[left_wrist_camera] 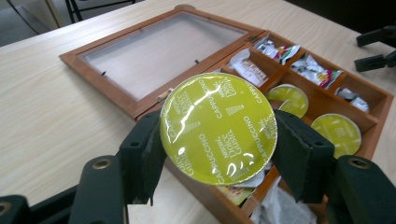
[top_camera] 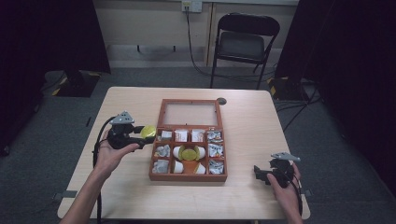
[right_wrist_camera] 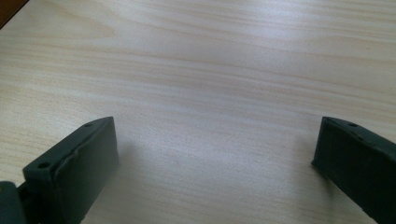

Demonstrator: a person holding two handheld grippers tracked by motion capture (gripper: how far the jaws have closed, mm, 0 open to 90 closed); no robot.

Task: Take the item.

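The coffee capsule (left_wrist_camera: 218, 128) is a round pod with a shiny yellow-green foil lid printed in white with "Dolce Gusto" and "Cappuccino" in repeating rows; the foil is slightly crinkled and catches the light. It sits clamped between the two black jaws of the left gripper (top_camera: 142, 135), gripped by its rim on both sides, its lid facing the gripper's own camera. In the high view the capsule (top_camera: 148, 131) hangs above the table (top_camera: 126, 186) just beside the left edge of the wooden box (top_camera: 187, 176) — close to the top-left compartments, not inside any of them.

The box lies open, its glass-paned lid (left_wrist_camera: 159, 49) folded flat on the table behind it. Two more capsules with the same green lids (left_wrist_camera: 336, 133) lie in the middle compartments, and packets fill the others.

The left hand (top_camera: 112, 156) holds its gripper roughly level, jaws pointing right toward the box. The right gripper (top_camera: 262, 172) rests low near the table's right front corner, held by the right hand (top_camera: 285, 186) — its jaws spread wide, with bare wood between them.
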